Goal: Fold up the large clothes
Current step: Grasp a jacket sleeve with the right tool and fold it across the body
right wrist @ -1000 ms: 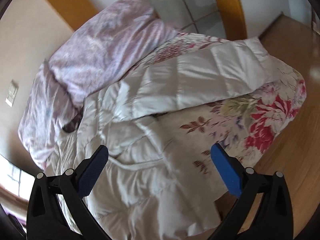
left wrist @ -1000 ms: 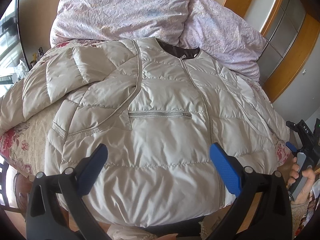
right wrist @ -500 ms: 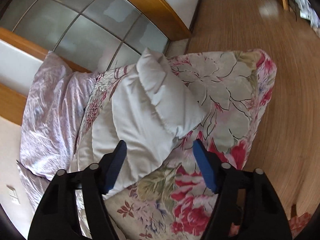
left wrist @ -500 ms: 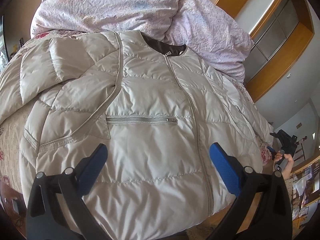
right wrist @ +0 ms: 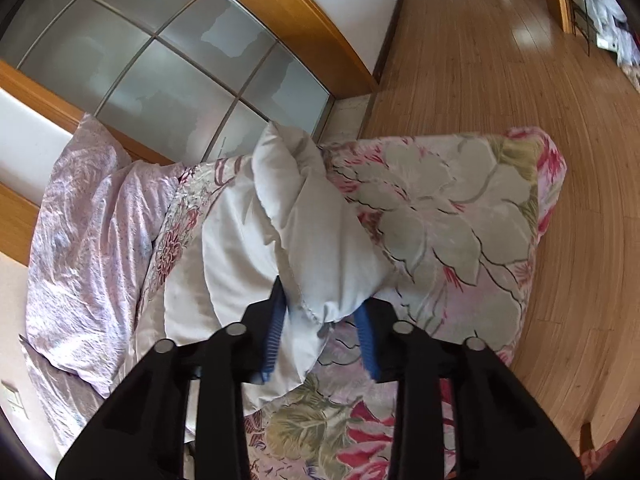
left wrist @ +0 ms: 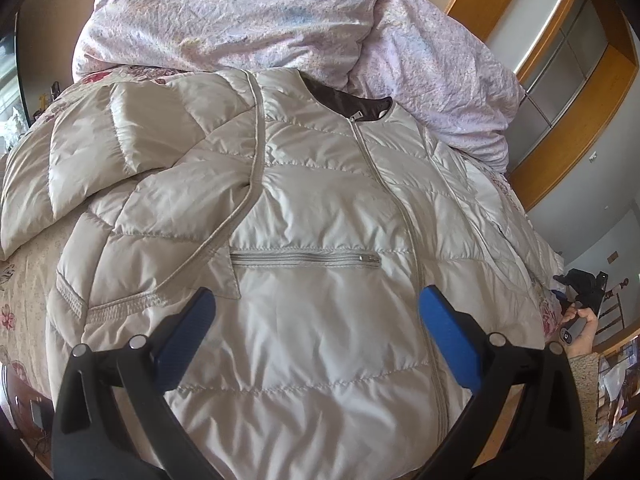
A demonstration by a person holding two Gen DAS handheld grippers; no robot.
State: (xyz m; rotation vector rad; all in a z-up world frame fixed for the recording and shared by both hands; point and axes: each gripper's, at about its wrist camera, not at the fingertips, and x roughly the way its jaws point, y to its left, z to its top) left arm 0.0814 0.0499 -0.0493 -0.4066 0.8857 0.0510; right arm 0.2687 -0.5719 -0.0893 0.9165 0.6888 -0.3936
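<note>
A beige quilted puffer jacket point(left wrist: 320, 240) lies front up on the bed, zipped, collar toward the pillows. Its left sleeve point(left wrist: 132, 184) is folded across the chest. My left gripper point(left wrist: 316, 324) is open and empty, hovering over the jacket's lower front. In the right wrist view the jacket's other sleeve point(right wrist: 304, 240) lies on the floral bedspread. My right gripper point(right wrist: 320, 332) has its blue pads closed on the sleeve's cuff end. The right gripper also shows in the left wrist view point(left wrist: 580, 292), at the bed's right edge.
Two lilac pillows point(left wrist: 260, 20) lie at the head of the bed. The floral bedspread point(right wrist: 460, 220) ends at a corner above the wooden floor point(right wrist: 500, 60). A wood-framed frosted glass door point(right wrist: 160, 60) stands behind the bed.
My right gripper swung to the sleeve end and closed from wide open onto the cuff. My left gripper stayed open and shifted slightly over the jacket front.
</note>
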